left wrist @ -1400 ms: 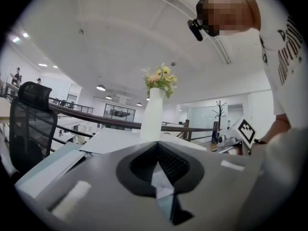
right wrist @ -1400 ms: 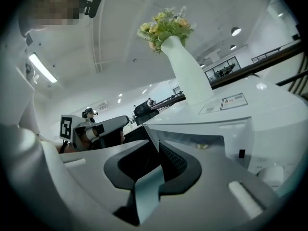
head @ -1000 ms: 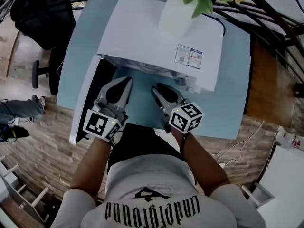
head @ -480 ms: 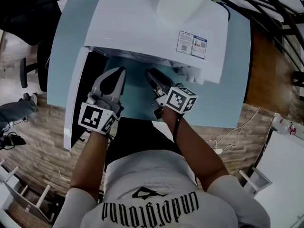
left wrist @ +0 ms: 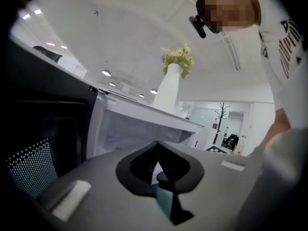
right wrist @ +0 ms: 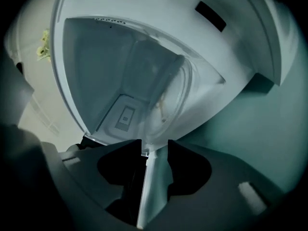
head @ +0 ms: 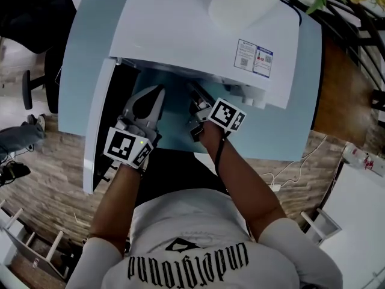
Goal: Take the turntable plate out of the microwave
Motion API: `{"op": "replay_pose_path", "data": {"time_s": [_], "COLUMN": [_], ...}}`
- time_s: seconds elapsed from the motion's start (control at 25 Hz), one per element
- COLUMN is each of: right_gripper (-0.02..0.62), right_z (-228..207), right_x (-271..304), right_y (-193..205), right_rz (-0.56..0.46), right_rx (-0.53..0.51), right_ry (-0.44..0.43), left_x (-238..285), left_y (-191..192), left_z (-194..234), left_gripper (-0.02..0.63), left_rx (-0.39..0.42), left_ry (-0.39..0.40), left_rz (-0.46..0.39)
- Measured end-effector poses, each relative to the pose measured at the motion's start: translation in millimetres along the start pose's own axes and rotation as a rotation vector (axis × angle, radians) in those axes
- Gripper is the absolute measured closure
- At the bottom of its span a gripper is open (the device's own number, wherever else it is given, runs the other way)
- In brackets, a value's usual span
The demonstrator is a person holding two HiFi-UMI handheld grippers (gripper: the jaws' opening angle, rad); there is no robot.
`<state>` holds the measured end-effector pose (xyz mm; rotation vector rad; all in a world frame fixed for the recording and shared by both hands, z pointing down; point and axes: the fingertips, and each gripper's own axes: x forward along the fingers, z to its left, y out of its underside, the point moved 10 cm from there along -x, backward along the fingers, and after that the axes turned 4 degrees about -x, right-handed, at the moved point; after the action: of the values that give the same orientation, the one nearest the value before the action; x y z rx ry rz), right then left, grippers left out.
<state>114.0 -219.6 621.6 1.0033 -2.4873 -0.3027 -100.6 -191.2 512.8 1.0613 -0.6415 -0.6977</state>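
Observation:
The white microwave (head: 198,35) stands on the light blue table (head: 289,125) with its door (head: 99,125) swung open to the left. In the right gripper view the glass turntable plate (right wrist: 168,95) lies inside the cavity, seen tilted because the gripper is rolled. My right gripper (head: 195,95) (right wrist: 154,150) is at the cavity's mouth. Its jaws have just been opening and nothing is between them. My left gripper (head: 157,92) (left wrist: 156,146) is shut and empty, just in front of the opening, beside the door. The head view hides the plate.
A white vase (head: 240,2) (left wrist: 173,88) with flowers stands on top of the microwave. The dark inner face of the door (left wrist: 33,143) is close on the left gripper's left. A black chair (head: 30,17) stands behind the table at the left.
Both grippers have sunk and moved closer to the microwave's opening. The right gripper has rolled, showing another face of its cube, and its tips now reach under the microwave's front edge.

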Motion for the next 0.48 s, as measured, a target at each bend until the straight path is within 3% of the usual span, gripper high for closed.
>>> {"op": "replay_pose_path", "data": {"time_s": [0.48], "right_gripper": [0.446], "right_z": [-15.6], "right_x": [21.0], "right_y": [4.1], "right_rz": [-0.078], "right_rx": [0.234], "right_ry": [0.045], "left_x": [1.6], "left_y": [6.0], "left_z": [8.3], "left_gripper": [0.557], "left_rx": [-0.003], "left_ry": [0.001], "left_rz": [0.034]}}
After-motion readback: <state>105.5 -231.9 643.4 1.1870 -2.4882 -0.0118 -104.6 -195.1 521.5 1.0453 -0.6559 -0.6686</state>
